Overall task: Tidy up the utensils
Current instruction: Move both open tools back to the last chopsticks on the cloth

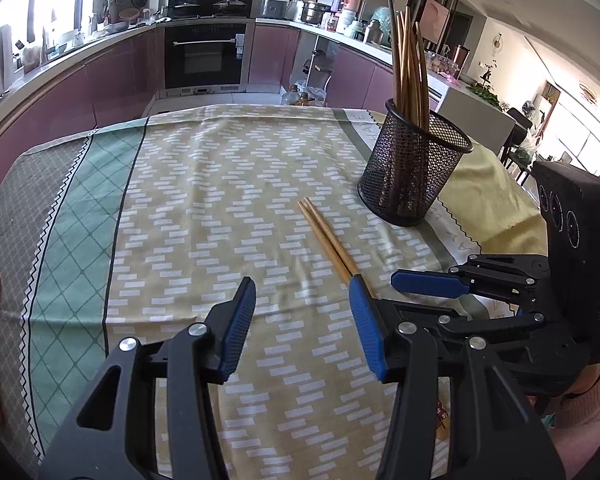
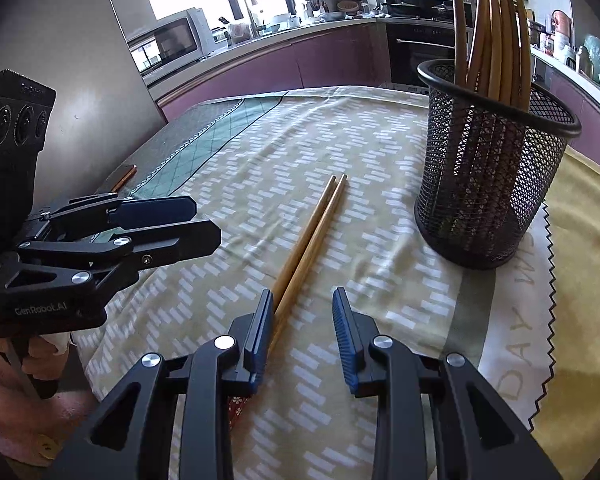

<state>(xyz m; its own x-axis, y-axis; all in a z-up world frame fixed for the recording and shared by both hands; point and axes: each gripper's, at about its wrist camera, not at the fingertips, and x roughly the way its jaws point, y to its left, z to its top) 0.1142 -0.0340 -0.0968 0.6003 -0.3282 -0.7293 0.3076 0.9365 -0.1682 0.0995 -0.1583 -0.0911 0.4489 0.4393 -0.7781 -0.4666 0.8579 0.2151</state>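
Chopsticks point(image 2: 310, 240) lie paired on the tablecloth point(image 1: 220, 184) beside the mesh holder point(image 2: 488, 184), ready for collection; left gripper point(image 1: 302, 316) and right gripper point(image 2: 302, 334) both parted, grasping nothing.

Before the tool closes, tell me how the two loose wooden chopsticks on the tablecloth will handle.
The two loose wooden chopsticks look thin, straight and rigid, so probably stiff and light. Lying side by side and touching on the soft patterned tablecloth, they may roll apart or scissor if gripped unevenly. Their smooth finish suggests they could slip.
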